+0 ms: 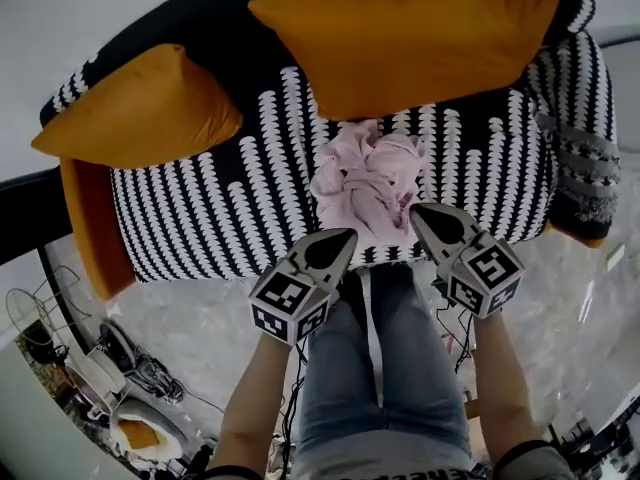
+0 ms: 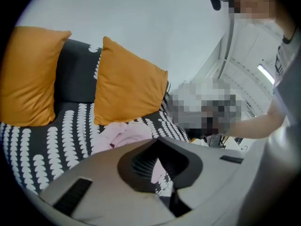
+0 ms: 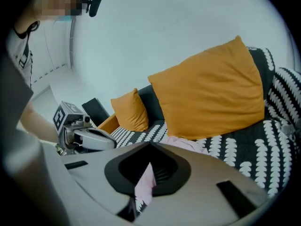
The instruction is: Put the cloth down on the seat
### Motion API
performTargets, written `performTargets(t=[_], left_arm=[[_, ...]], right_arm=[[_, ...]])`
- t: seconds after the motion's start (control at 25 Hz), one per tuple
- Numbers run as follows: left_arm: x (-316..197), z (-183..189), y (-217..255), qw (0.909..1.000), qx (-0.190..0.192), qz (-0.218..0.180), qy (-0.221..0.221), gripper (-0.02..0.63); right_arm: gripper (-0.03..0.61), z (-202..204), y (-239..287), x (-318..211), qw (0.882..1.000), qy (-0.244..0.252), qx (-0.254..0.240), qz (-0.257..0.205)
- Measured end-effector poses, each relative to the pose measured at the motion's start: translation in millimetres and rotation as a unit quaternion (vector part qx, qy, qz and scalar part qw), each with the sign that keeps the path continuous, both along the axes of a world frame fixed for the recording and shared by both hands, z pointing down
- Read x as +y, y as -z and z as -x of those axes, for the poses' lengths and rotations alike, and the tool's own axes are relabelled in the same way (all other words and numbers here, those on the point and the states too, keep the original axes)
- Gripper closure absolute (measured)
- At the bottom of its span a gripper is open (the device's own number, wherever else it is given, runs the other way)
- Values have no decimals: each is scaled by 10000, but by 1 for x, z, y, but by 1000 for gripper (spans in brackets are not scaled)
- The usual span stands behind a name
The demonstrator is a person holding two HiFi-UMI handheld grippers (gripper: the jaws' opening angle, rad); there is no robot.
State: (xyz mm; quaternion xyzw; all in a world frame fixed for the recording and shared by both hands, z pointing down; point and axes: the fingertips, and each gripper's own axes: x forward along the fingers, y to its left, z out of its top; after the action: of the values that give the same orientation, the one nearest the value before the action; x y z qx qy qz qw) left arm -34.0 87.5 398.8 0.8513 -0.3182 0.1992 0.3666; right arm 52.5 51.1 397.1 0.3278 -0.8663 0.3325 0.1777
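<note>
Black-and-white seat [image 1: 210, 218]: the danger is its front edge. The load lies close to it, and one nudge could tip it onto the floor.
Pink cloth [image 1: 368, 183]: already down on the seat in a crumpled heap, in front of the big orange cushion [image 1: 410, 33]. The loose folds nearest the edge look likeliest to snag.
Left gripper [image 1: 349, 235]: fingers clenched together, just beside the heap's near edge. A pink sliver shows through the slit, which I take for the heap beyond, not a grip.
Right gripper [image 1: 417, 210]: fingers likewise clenched, tip over the heap's fringe. If a fold has caught there, pulling away would drag the cloth along.
Room: pale wall [image 1: 60, 28] behind the sofa, a glossy marbled floor [image 1: 200, 338], a smaller orange cushion [image 1: 140, 108] at the left end, and cables [image 1: 150, 373] beside the person's legs [image 1: 390, 368].
</note>
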Motion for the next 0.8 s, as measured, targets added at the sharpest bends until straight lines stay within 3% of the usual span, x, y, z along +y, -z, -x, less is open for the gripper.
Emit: performTargets(t=[0.24,0.48,0.8], left_arm=[[1,-18,60,9986,183,-252,-421,597],[-6,-37,103,9921,248,-715,-1002,597],[4,-48,172,9822,402,-1169,-1417,597]], right_arm=[[584,8,61,15,9998,5,-139,-114],[584,6,113,14,9972,-403,-343,-531],[584,2,187,28,9910,-801,-422,-990]])
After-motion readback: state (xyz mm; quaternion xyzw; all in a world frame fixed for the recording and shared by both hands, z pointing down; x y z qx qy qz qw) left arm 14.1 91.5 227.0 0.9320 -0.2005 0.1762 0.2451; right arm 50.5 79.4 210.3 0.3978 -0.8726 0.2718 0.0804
